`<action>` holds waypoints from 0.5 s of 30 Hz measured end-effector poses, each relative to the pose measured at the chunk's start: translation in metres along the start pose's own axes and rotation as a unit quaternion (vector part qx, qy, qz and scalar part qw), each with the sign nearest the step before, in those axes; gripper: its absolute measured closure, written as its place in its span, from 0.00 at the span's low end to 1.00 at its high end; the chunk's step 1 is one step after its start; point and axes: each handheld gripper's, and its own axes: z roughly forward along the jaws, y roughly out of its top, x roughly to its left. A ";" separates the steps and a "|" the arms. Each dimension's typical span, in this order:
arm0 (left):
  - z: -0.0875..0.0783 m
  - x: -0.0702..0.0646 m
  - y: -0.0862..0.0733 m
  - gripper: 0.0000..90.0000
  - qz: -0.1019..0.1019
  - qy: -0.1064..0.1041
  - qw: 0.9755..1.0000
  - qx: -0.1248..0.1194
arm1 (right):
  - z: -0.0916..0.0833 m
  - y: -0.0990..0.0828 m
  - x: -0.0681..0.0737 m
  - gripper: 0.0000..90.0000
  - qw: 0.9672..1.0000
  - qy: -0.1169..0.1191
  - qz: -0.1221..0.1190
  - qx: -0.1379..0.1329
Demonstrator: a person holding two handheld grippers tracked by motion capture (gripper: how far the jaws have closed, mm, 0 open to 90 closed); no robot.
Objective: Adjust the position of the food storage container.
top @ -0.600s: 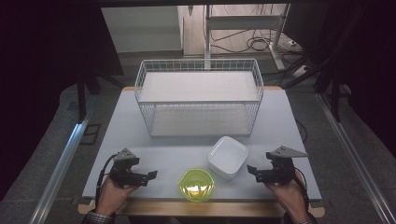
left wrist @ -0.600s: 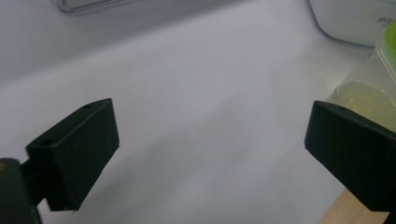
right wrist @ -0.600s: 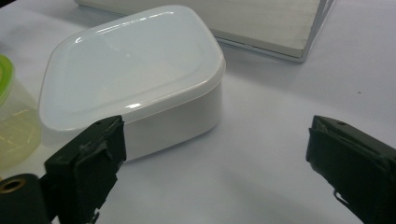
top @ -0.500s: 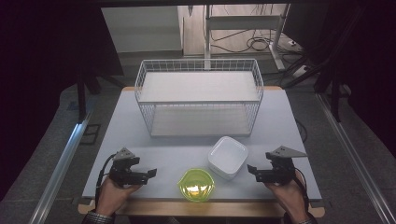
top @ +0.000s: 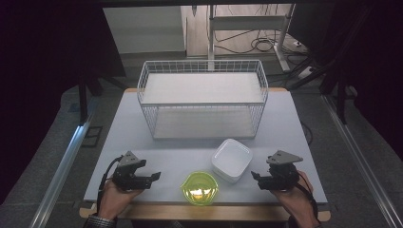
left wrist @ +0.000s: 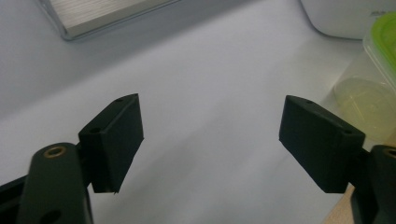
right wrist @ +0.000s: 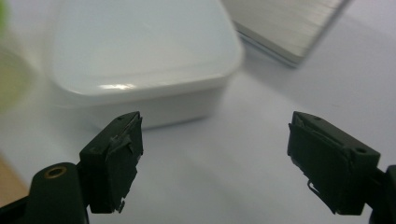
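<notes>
Worktop (top: 119,123) fills the middle of the high view, pale and broad, and on its upper half stands the wire basket (top: 203,97), a white mesh box with nothing showing inside. Below the basket, right of centre, lies the white container (top: 231,159), square with rounded corners, its lid on. Just beside it, at the lower centre of the frame, sits the green bowl (top: 199,188), clear plastic with a lime rim; whether the two touch is hard to tell.

Now the hands. Left gripper (top: 154,176) hovers at the lower left, jaws spread wide with nothing between them, pointing toward the green bowl. Right gripper (top: 256,176) hovers at the lower right, jaws likewise wide and empty, aimed at the white container, which looms close ahead in the right gripper view (right wrist: 140,60).

Looks like an approach to pick up both pieces. To do it well, I'd say each gripper should come in level, straddle a rim or wall squarely before closing, and the right one should take a corner edge, since the lid looks slick.
</notes>
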 end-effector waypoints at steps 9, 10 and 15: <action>-0.007 -0.008 0.005 0.37 0.013 -0.027 0.999 -0.025 | 0.007 -0.009 -0.012 0.31 0.992 0.078 0.086 -0.053; -0.008 -0.009 0.006 0.37 0.014 -0.030 0.999 -0.029 | 0.007 -0.009 -0.012 0.31 0.992 0.078 0.086 -0.053; -0.014 -0.022 0.013 0.47 0.019 -0.045 0.998 -0.044 | 0.008 -0.009 -0.013 0.33 0.992 0.073 0.091 -0.053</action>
